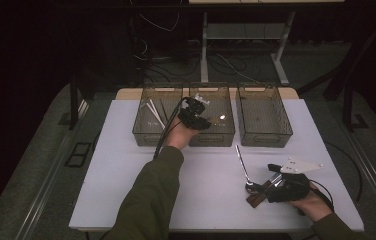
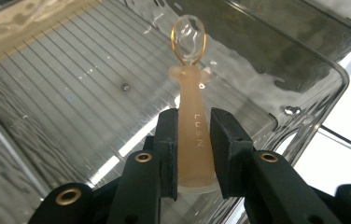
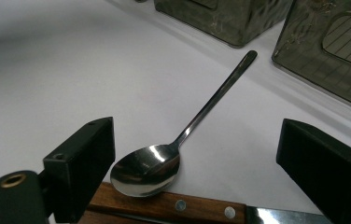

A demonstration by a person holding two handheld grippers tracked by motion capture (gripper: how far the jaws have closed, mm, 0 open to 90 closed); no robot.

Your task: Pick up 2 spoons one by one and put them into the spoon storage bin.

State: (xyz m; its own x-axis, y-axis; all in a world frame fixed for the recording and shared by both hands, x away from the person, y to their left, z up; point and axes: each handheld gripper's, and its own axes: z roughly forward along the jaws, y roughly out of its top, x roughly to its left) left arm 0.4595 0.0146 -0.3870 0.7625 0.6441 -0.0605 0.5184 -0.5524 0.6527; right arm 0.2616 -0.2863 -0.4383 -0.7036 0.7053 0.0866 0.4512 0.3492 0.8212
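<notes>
Gripping a pale peach translucent plastic spoon (image 2: 193,140) by its thick handle, the left gripper (image 2: 193,149) holds it with the clear, amber-rimmed bowl pointing ahead over the middle smoky plastic bin (image 1: 212,135). To finish well, I judge it should lower the spoon closer to the ribbed floor before letting go, so it does not bounce. Off to its right, the right gripper (image 3: 197,172) rests wide open around a steel spoon (image 3: 183,135) lying on a wooden-handled knife (image 3: 173,205) on the white worktop (image 1: 126,175).
</notes>
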